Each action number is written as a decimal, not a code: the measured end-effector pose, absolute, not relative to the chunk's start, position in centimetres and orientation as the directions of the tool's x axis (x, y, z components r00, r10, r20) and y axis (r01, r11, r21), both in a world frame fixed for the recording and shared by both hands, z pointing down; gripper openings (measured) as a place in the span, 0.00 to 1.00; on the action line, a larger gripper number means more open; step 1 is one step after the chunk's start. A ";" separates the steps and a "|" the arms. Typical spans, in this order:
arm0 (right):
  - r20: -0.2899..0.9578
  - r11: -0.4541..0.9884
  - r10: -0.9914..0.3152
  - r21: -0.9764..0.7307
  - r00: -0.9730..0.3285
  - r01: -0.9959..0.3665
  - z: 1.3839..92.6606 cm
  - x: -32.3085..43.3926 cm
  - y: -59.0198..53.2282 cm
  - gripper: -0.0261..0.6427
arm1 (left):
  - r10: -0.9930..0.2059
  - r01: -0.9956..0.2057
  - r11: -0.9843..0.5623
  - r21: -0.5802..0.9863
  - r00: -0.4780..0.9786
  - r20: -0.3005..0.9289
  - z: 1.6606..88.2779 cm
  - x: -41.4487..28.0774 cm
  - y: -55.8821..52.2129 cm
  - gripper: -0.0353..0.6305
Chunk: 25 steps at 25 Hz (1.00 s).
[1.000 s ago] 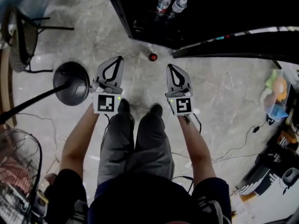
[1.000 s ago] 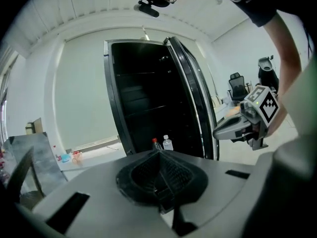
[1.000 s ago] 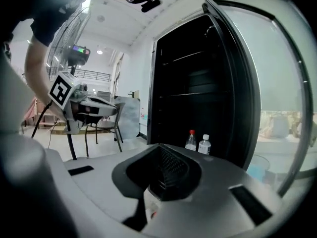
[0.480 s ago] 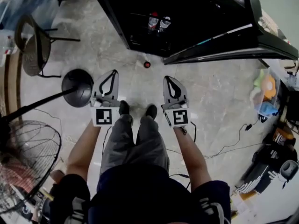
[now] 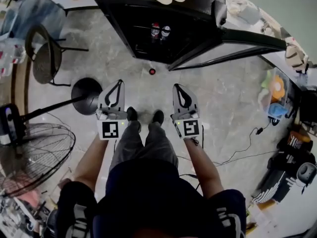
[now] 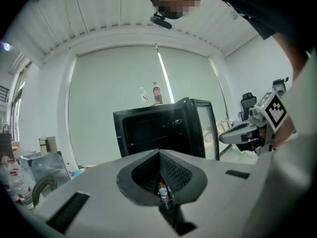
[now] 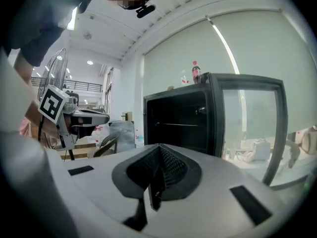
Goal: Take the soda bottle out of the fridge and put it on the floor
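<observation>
**Head view.** A person stood on a grey marbled floor [image 5: 223,98]. They held the left gripper [image 5: 119,83] and the right gripper [image 5: 177,87] side by side above their shoes. Both pairs of jaws were closed tip to tip with nothing between them. Well ahead of the jaws stood a black fridge [image 5: 129,24], its glass-fronted door [image 5: 247,37] swung open to the right. Low inside it, a red-capped clear plastic bottle [image 5: 155,31] stood just beside a white-capped clear plastic bottle [image 5: 165,31]. A small red round object [image 5: 152,71] lay on the floor between the jaws and the fridge. A round black fan base [image 5: 86,95] sat to the left of the left jaws.

**Left gripper view.** The jaws met at their tips and held nothing. Through the hollow behind the tips, the red-capped bottle showed far off. The open fridge rose beyond the jaws, and a dark-filled bottle with a red cap [image 6: 157,93] stood on its top. The right gripper reached in from the right.

**Right gripper view.** The jaws were pressed together and empty. The fridge stood ahead with its door open to the right of the jaws. The dark-filled bottle was on its top, and the left gripper showed off to the left.
</observation>
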State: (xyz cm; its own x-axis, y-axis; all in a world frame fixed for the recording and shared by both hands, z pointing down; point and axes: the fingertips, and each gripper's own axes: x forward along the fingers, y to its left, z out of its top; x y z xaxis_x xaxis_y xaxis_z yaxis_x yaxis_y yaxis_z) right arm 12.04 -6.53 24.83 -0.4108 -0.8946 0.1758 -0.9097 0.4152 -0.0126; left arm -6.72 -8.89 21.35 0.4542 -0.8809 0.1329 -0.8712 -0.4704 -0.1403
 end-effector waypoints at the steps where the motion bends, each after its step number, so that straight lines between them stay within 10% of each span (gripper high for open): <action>1: 0.170 0.413 -0.896 -0.011 -0.409 -0.910 23.7 12.3 -6.2 0.07 | -0.885 -0.876 -0.464 -0.136 0.449 0.125 20.3 -6.7 -8.5 0.09; 25: 0.158 0.347 -0.926 -0.002 -0.343 -0.938 8.9 15.3 2.4 0.07 | -0.888 -0.884 -0.458 -0.094 0.449 0.096 7.2 -7.3 -0.1 0.09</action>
State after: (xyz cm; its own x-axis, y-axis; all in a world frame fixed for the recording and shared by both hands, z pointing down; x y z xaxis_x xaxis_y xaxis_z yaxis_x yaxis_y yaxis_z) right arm 15.32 2.38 8.87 -0.3433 -0.9259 0.1577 -0.9377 0.3474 -0.0017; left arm -7.29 -0.10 7.23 0.4495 -0.8881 0.0962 -0.8842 -0.4577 -0.0936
